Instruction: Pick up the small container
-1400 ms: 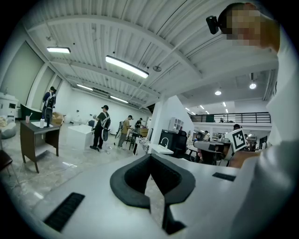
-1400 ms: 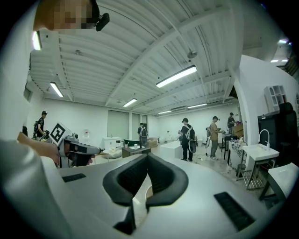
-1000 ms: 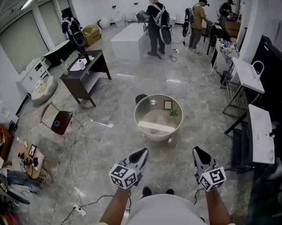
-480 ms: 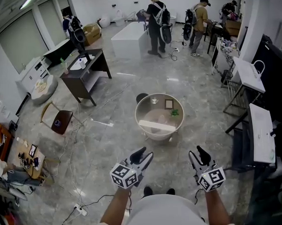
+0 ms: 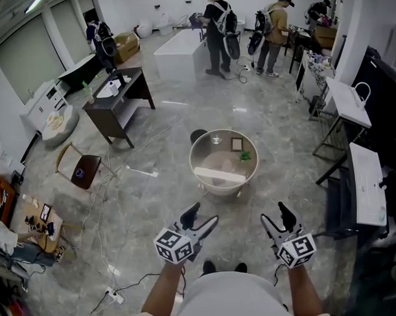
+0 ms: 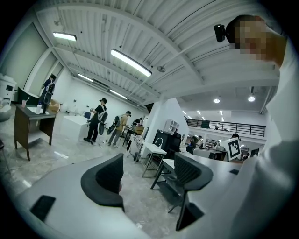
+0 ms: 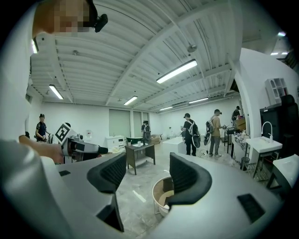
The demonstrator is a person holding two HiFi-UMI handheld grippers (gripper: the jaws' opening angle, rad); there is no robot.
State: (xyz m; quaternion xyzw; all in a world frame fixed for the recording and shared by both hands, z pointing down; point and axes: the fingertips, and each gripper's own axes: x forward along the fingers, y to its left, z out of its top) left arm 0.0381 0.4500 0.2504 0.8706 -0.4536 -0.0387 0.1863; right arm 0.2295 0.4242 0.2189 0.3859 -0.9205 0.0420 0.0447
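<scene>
Head view puts the task at its very start: nothing is picked up yet. The left gripper [image 5: 203, 215] and right gripper [image 5: 274, 213] are both held at waist height over the bare floor [image 5: 141, 208], well apart from anything they could grasp. In the left gripper view the fingers [image 6: 110, 175] stand apart and are opening, with only distant room between them. In the right gripper view the fingers [image 7: 184, 175] are likewise opening, spread wide and empty.

Ahead of the person a round tub [image 5: 193, 162] stands on the floor, and it is the only container within range. It holds a small pale cup [image 5: 215, 141] near its far rim, a little frame [image 5: 236, 145] beside that, something green [image 5: 244, 158] toward the right rim, and a white board [image 5: 219, 176] lying across the near side. The cup is probably the small container meant, though it is too small to be sure, and whether anything is in it cannot be made out.

Everything is left to do: step closer, reach over the rim, close on the cup and lift it.
</scene>
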